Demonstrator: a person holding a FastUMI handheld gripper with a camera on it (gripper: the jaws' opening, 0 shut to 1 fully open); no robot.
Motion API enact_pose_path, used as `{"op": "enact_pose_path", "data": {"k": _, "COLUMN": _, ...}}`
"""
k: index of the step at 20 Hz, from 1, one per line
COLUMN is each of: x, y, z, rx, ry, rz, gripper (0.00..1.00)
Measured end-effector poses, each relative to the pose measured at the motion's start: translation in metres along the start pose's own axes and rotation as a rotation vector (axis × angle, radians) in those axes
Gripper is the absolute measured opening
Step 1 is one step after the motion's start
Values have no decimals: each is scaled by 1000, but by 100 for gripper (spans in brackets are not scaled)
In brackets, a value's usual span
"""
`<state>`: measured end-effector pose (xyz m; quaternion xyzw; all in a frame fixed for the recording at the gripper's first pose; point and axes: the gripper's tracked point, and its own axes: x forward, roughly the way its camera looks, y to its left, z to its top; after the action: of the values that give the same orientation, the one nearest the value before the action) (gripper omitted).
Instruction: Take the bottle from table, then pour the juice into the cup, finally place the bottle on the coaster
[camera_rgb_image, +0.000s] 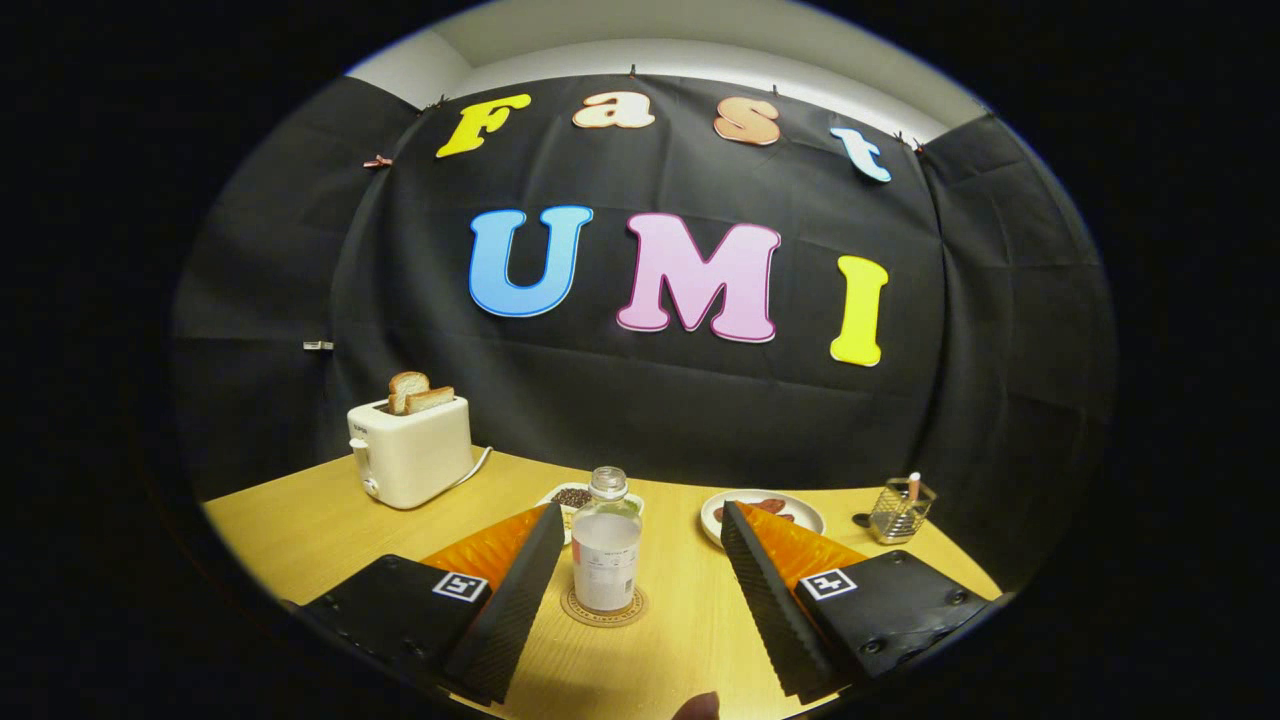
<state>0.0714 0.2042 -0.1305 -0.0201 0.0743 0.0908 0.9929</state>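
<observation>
Bottle (606, 545) upright on coaster (604, 607), between my jaws, which stand wide apart, touching nothing; worktop (320, 525) under it, small plates just beyond, toaster (410, 450) with bread far left, wire holder (900, 510) far right

**Surfaces and materials on the counter**

The counter (320, 520) looks like pale wood, smooth, with a soft sheen. The bottle (606, 548) is clear glossy plastic with a paper-like label. Under it, the coaster (604, 610) looks matt, cork or wood. The toaster (411, 450) near the counter's far left edge has a smooth, glossy cream shell. The wire basket (901, 511) is shiny metal. The fingers' (520, 590) inner faces are ridged and matt.
</observation>
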Motion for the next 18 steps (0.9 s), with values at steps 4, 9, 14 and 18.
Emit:
{"op": "enact_pose_path", "data": {"k": 4, "x": -33, "y": -10, "z": 33, "rx": -48, "ry": -19, "rz": -20, "gripper": 98}}
{"op": "enact_pose_path", "data": {"k": 9, "x": -71, "y": -16, "z": 66, "rx": -56, "ry": -66, "rz": -31, "gripper": 97}}
{"op": "enact_pose_path", "data": {"k": 14, "x": -91, "y": -24, "z": 83, "rx": -59, "ry": -81, "rz": -75, "gripper": 97}}
{"op": "enact_pose_path", "data": {"k": 18, "x": -103, "y": -32, "z": 87, "rx": -19, "ry": -87, "rz": -109, "gripper": 97}}
